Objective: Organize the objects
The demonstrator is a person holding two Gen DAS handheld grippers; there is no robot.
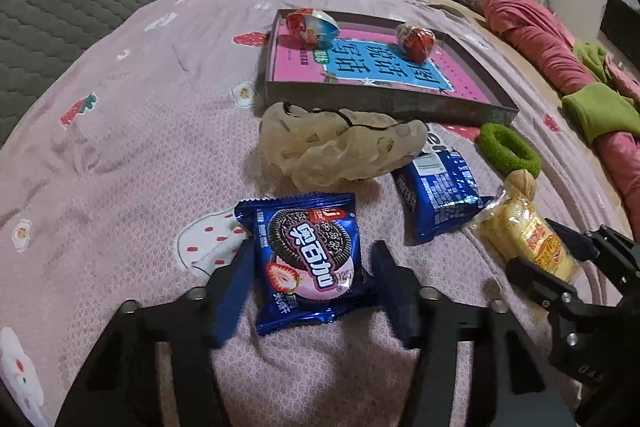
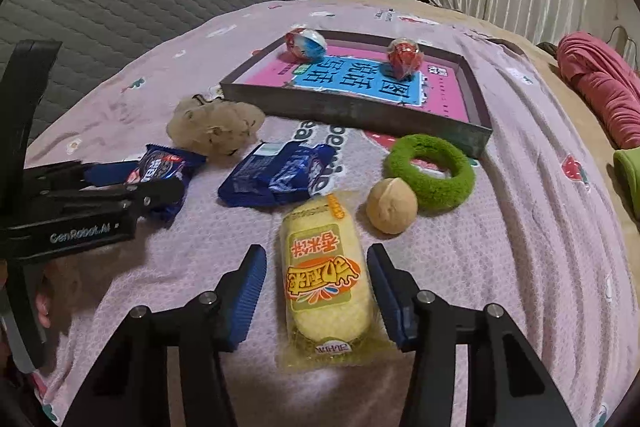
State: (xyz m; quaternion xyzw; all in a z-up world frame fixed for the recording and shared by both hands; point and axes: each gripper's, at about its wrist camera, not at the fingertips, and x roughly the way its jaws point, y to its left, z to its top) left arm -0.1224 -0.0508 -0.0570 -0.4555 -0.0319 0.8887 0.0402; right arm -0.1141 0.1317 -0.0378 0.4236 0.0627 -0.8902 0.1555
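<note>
The jaws of the left gripper (image 1: 312,279) are spread around the cookie packet (image 1: 306,259), those of the right gripper (image 2: 316,295) around the yellow cake packet (image 2: 326,279); neither is pinched yet. Both lie on the bed (image 2: 520,247), near the tray (image 2: 352,115). Slippery film could be squeezed out sideways.

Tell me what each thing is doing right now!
Left gripper: open around the strawberry cookie pack, not squeezing.
Right gripper: open around the yellow cake pack.
Tray: holds two wrapped eggs.
Blue cookie pack: lying crumpled.
Walnut: touching the green ring.
</note>
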